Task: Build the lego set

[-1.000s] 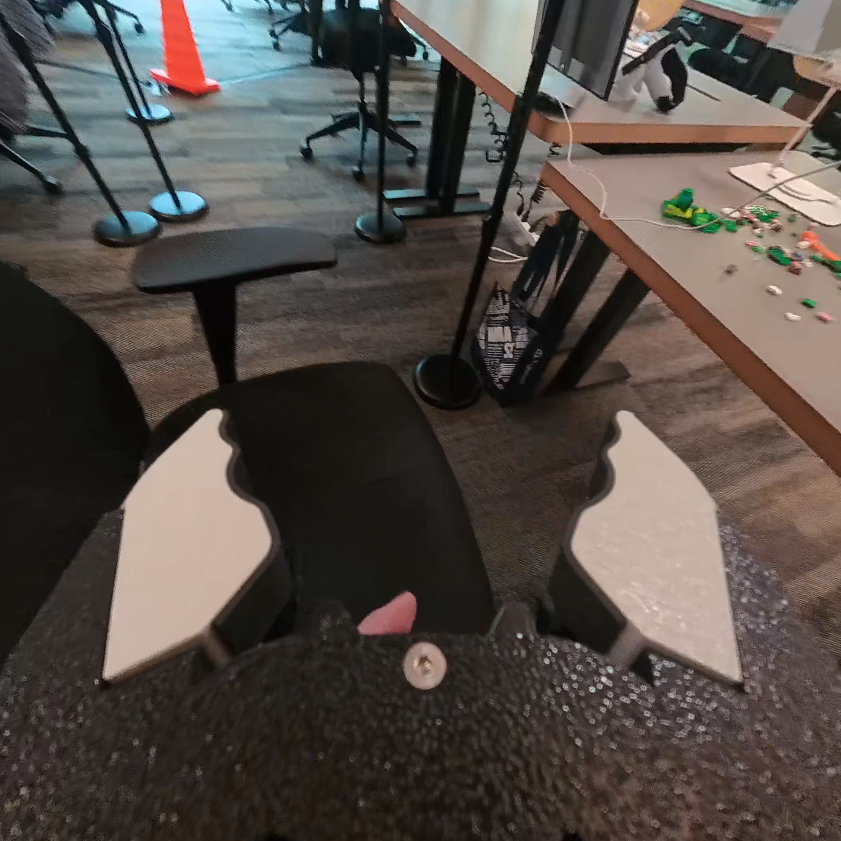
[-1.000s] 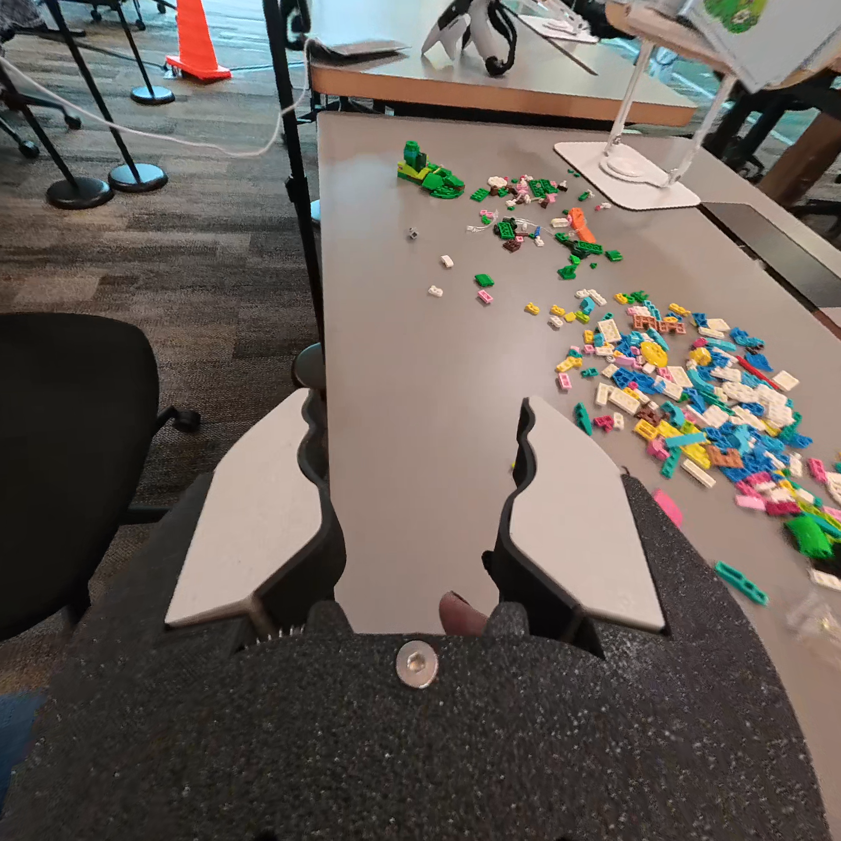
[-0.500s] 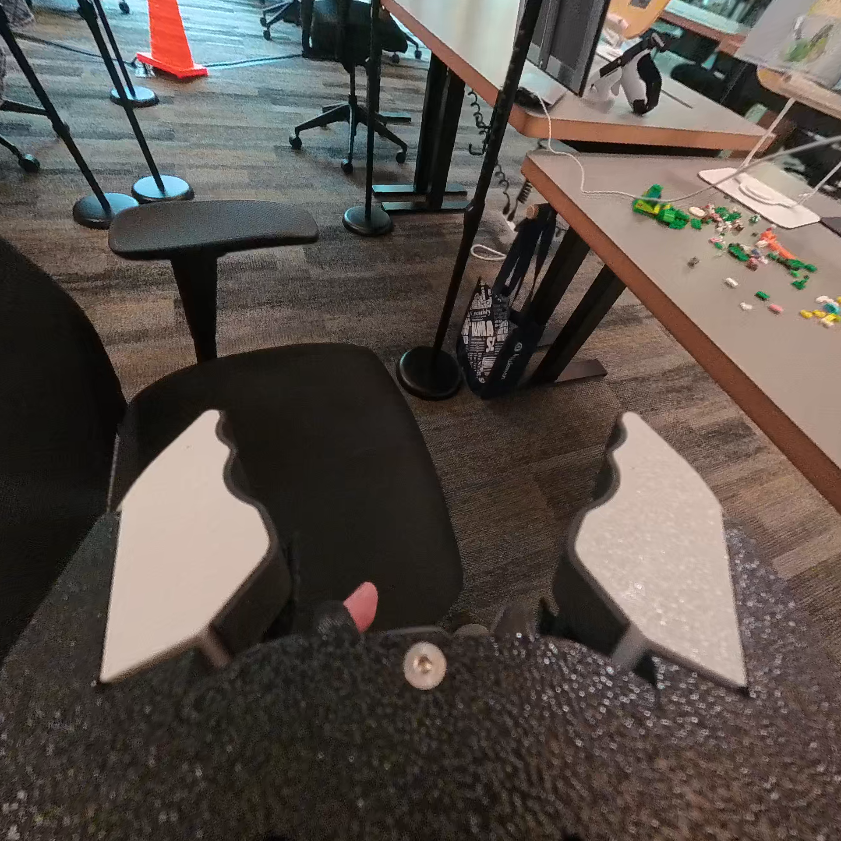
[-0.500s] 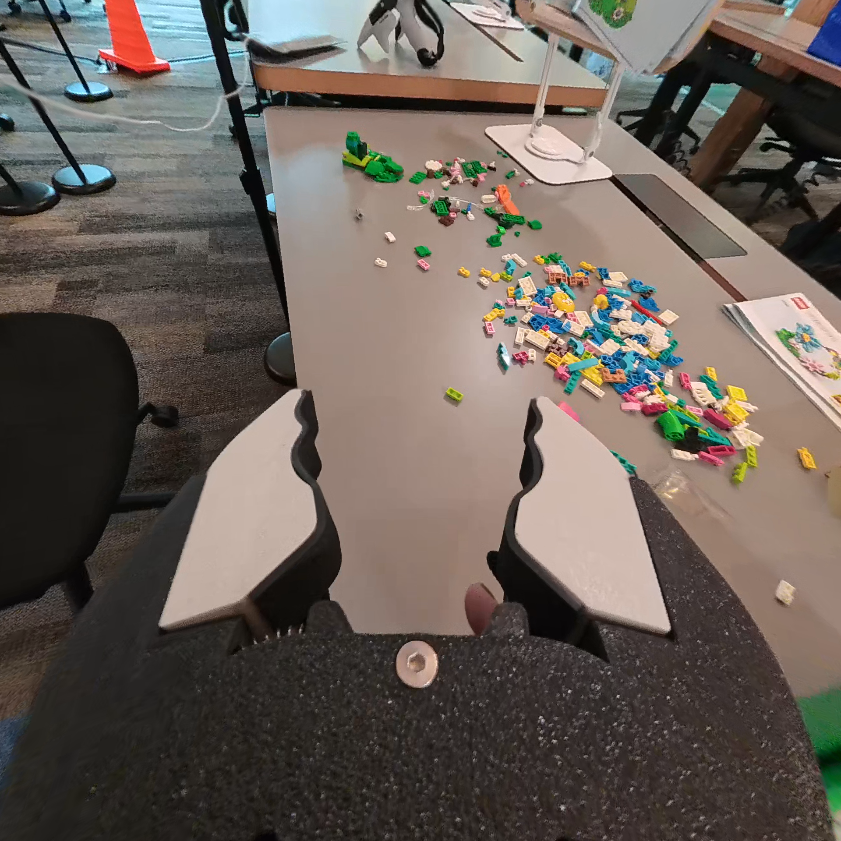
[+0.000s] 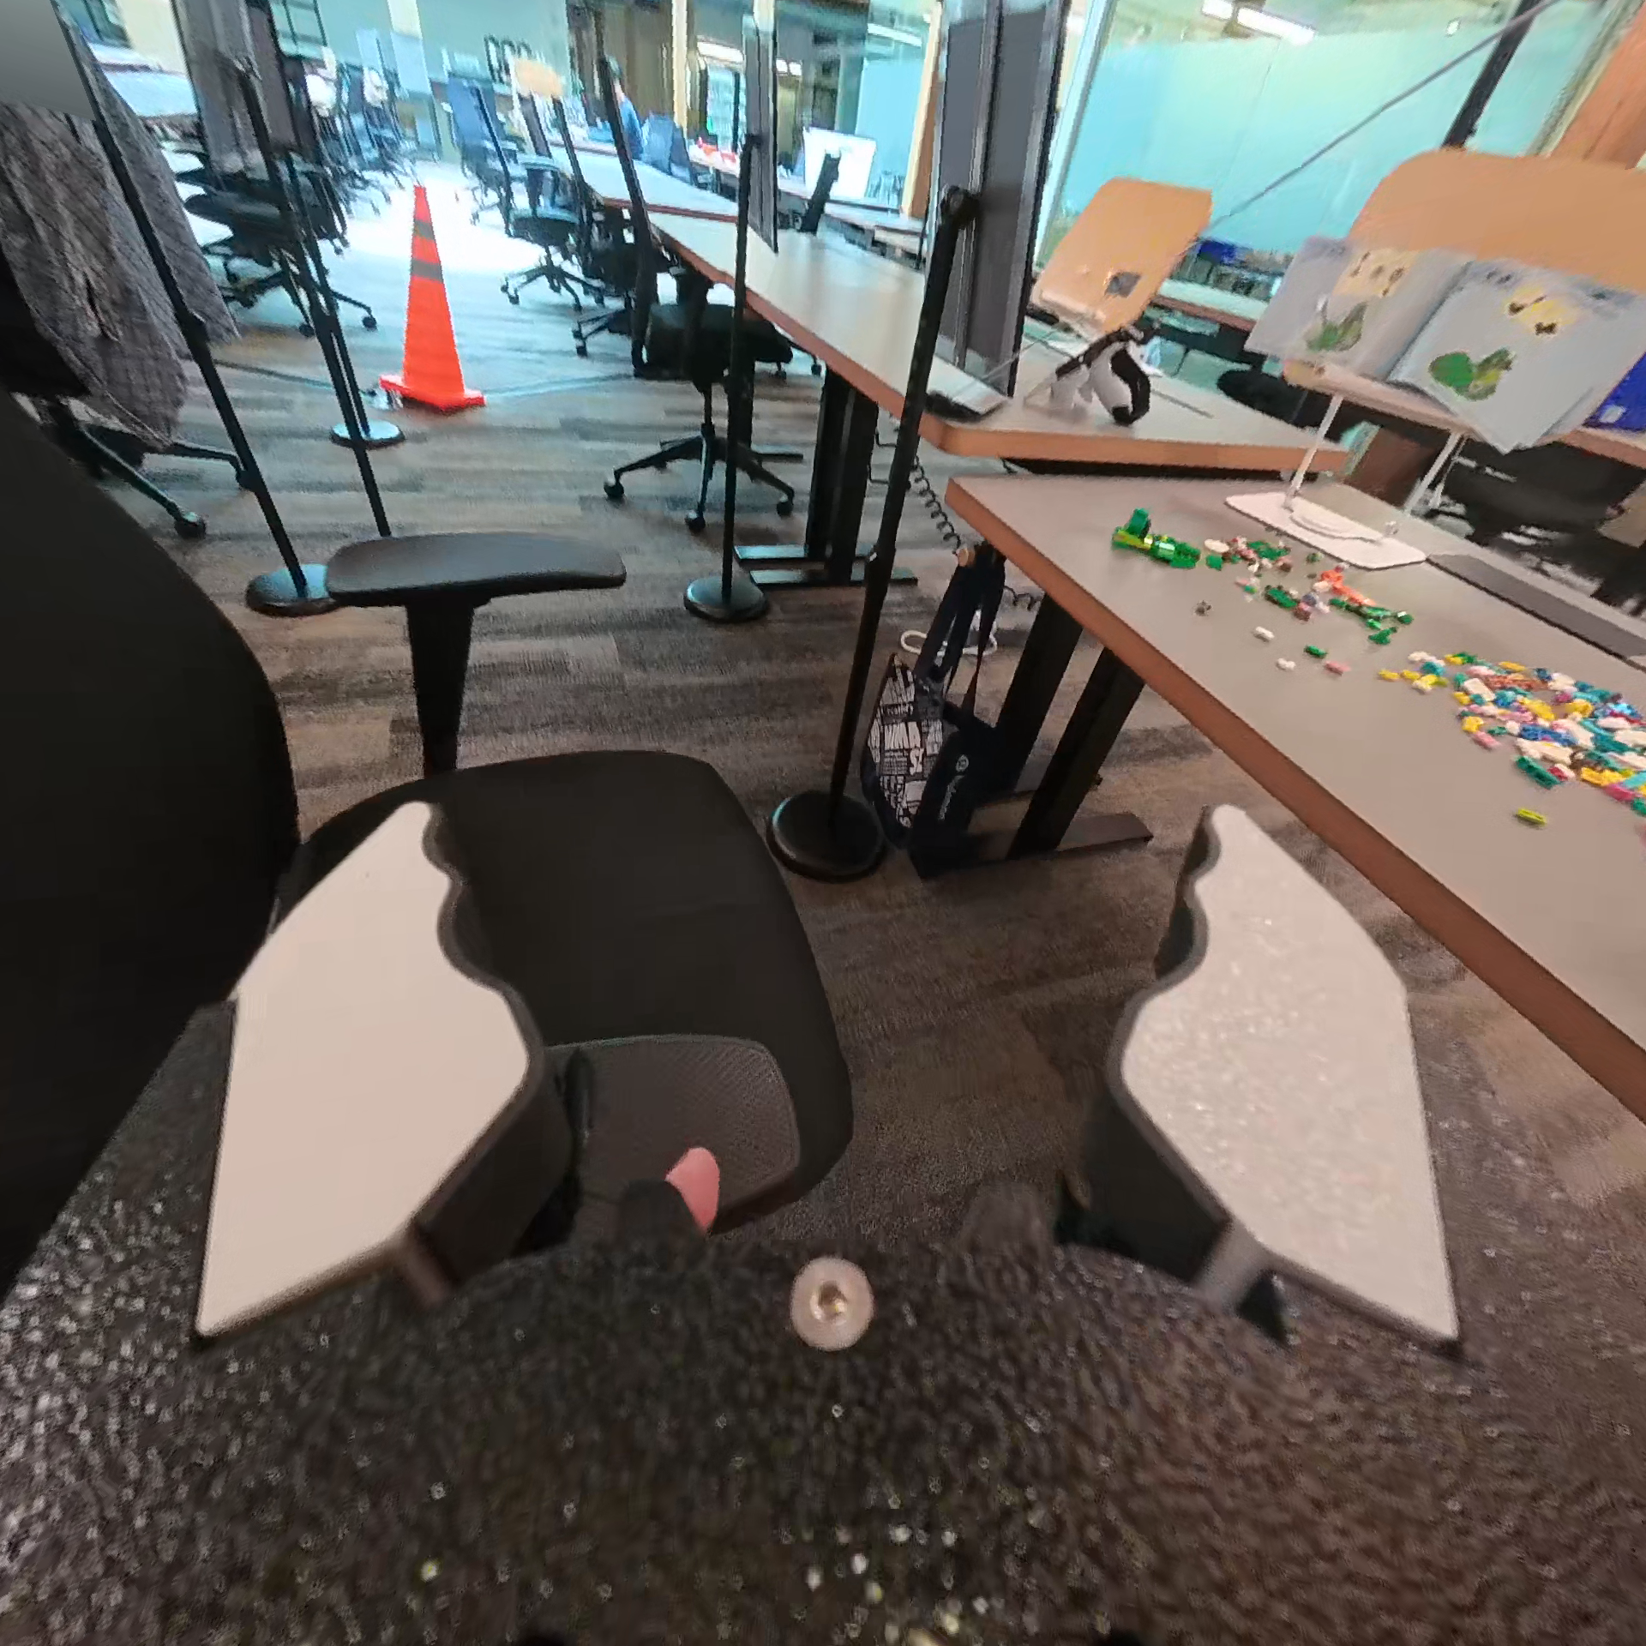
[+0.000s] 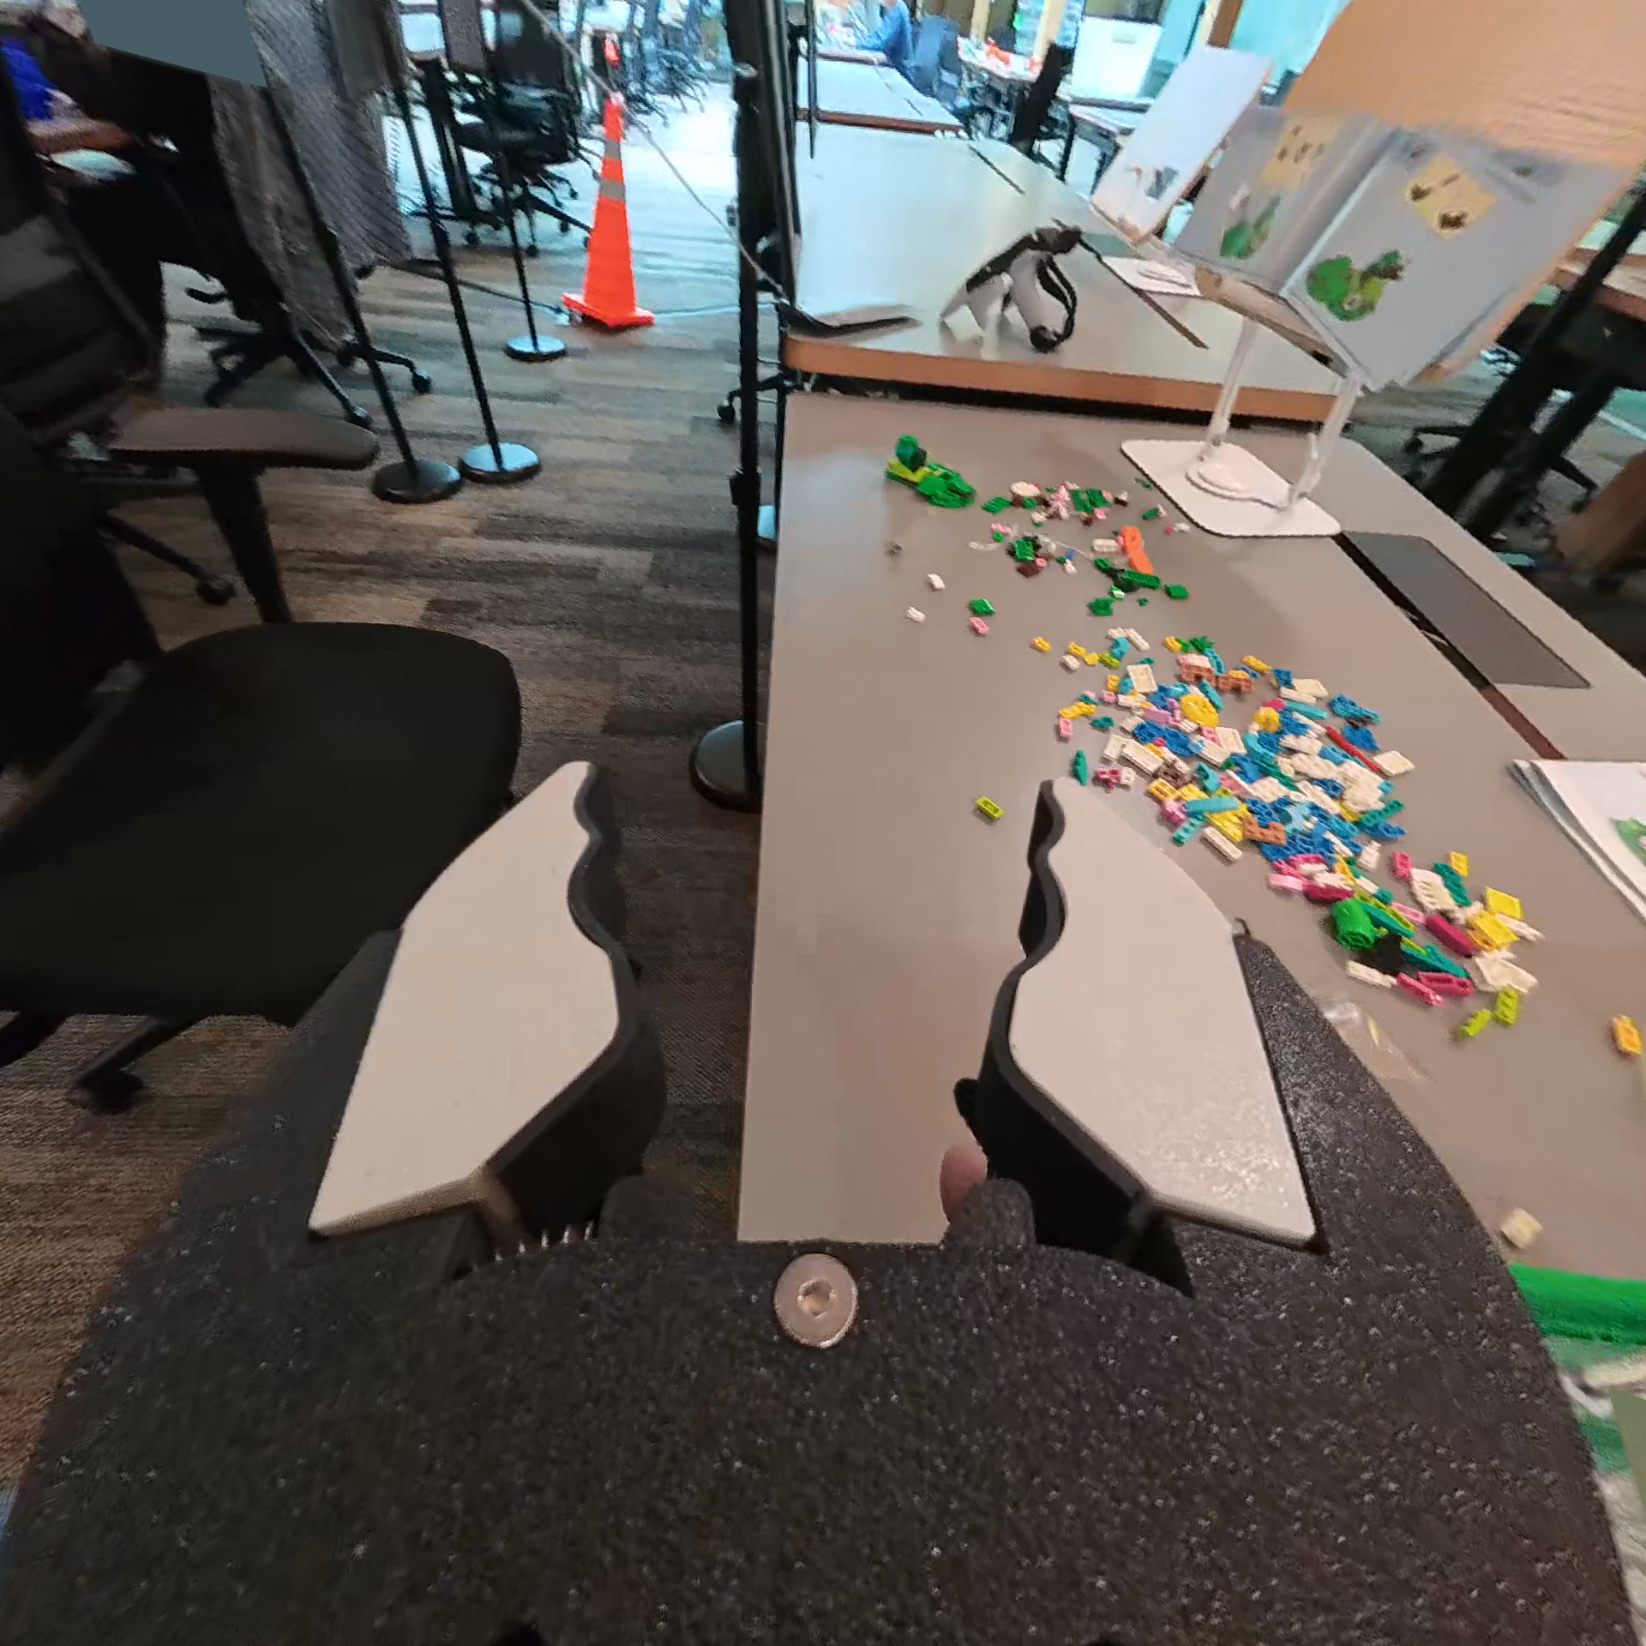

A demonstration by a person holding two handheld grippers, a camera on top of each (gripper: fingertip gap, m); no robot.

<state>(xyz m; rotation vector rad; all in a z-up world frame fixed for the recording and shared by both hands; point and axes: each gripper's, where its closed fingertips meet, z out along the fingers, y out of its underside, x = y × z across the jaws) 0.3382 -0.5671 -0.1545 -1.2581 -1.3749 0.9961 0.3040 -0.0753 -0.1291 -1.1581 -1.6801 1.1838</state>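
Your left gripper (image 5: 815,900) hangs spread and empty over a black office chair (image 5: 615,900), off the table (image 5: 1291,739) altogether; the bricks lie well ahead and to its right. Your right gripper (image 6: 815,855) is likewise spread wide and carries nothing, its right finger over the near part of the grey tabletop and its left finger past the table's left edge. Ahead of it and far off sits a small green sub-assembly (image 6: 926,476), the only joined piece I can make out. Just right of that lies a thin scatter of green, white and pink parts (image 6: 1073,543). Nearer, ahead and to the right of the right finger, lies the main heap of loose bricks (image 6: 1283,784), unsorted. An open instruction booklet on a clear stand (image 6: 1336,240) rises beyond. Judgement: the build is barely begun; nearly all pieces remain loose, and no brick is in hand.
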